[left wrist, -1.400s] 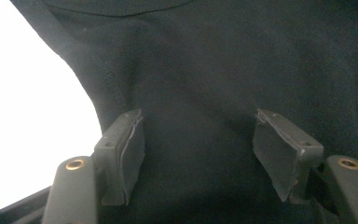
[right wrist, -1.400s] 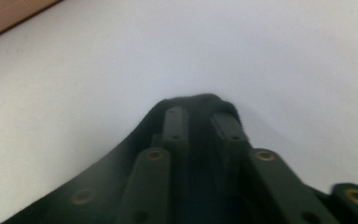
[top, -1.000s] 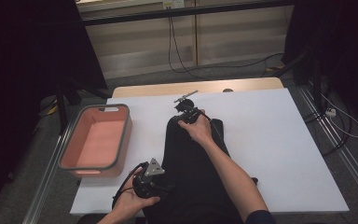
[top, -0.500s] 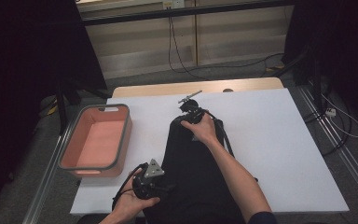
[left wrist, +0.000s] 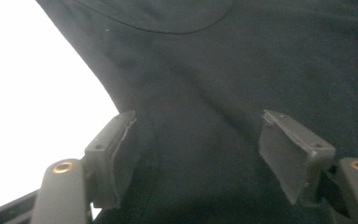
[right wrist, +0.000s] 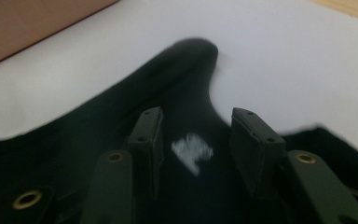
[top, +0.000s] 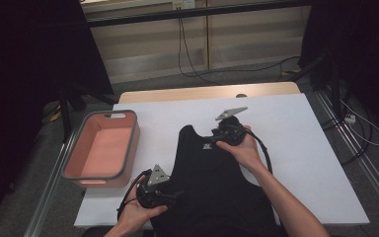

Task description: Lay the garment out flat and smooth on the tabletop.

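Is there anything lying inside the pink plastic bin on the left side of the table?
No, the pink plastic bin shows only its bare pink floor in the high view, while the black sleeveless garment lies beside it on the white table cover.

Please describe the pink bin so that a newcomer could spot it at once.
On the white table, look to the left edge, beside the black garment. There sits the pink bin, a rectangular tub with a grey rim and a handle slot at its far end. It is the one coloured, rigid thing there.
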`<state>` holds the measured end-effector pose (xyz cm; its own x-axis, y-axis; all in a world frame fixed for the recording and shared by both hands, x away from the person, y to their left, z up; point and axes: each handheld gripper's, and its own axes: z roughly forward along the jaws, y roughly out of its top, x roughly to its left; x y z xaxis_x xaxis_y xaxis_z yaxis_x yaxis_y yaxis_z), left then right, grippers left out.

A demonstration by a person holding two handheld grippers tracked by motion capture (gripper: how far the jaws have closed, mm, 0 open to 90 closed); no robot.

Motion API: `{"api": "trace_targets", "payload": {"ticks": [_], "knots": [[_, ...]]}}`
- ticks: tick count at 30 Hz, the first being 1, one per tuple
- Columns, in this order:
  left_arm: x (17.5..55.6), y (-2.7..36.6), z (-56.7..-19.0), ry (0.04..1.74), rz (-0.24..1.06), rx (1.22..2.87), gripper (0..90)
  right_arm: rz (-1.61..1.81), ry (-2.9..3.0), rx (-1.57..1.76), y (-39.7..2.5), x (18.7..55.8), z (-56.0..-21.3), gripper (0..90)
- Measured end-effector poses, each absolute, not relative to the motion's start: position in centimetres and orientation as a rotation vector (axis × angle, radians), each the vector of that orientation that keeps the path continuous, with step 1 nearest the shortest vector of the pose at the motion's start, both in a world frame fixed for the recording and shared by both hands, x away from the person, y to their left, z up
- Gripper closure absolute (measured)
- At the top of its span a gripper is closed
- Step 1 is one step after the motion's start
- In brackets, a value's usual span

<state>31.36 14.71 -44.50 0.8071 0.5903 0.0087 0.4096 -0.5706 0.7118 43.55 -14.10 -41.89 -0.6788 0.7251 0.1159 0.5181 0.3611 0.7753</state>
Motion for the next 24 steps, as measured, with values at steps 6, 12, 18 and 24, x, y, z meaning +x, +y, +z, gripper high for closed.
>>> {"api": "trace_targets", "payload": {"ticks": [6,12,18,24], "knots": [[31.4,14.1,-44.3,0.737,0.302,2.255,23.4,1.173,2.394,1.115,-17.3,39.2,-42.9,58.0],[31.7,13.5,-44.1,0.712,0.328,2.271,21.6,1.117,2.441,1.087,-18.6,35.7,-43.5,62.7],[32.4,12.1,-44.0,0.681,0.314,2.283,25.3,1.096,2.491,1.057,-18.6,32.6,-43.8,65.9],[31.6,11.2,-44.1,0.619,0.282,2.317,38.6,1.085,2.529,1.026,-18.5,30.0,-44.1,65.4]]}}
